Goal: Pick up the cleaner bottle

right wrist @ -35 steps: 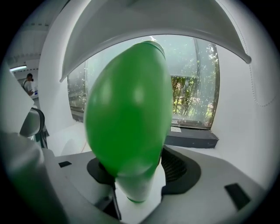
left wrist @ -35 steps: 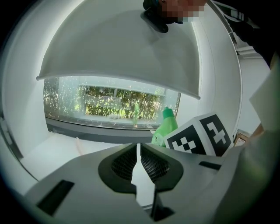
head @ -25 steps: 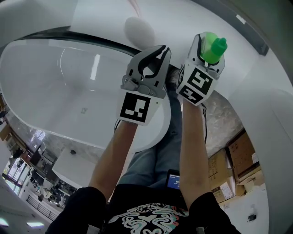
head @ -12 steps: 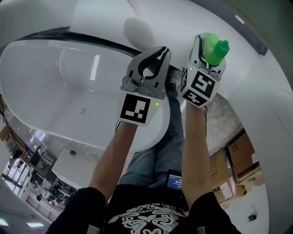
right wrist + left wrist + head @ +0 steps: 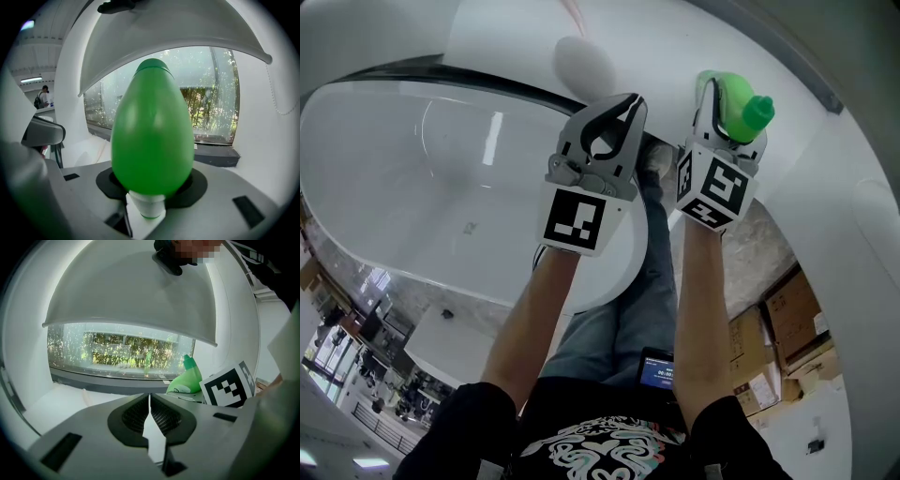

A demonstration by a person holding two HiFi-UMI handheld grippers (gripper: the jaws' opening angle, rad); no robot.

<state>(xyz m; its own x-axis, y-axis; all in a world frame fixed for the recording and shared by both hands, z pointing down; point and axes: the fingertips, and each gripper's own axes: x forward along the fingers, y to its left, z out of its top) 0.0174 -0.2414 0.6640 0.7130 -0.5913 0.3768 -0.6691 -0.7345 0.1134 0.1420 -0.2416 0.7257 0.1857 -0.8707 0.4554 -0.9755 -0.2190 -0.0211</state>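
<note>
Cleaner bottle [image 5: 152,136]: green belly clamped between right gripper [image 5: 727,98] jaws, which have just been closing.
Grip: squeeze evenly, then lift straight.
Left gripper [image 5: 150,401]: clenched, empty, held beside.

Big white bathtub [image 5: 412,178] wide open on the left, right claw [image 5: 719,94] just closing, filled by green cleaner bottle [image 5: 741,108], white wall [image 5: 675,37] behind.
</note>
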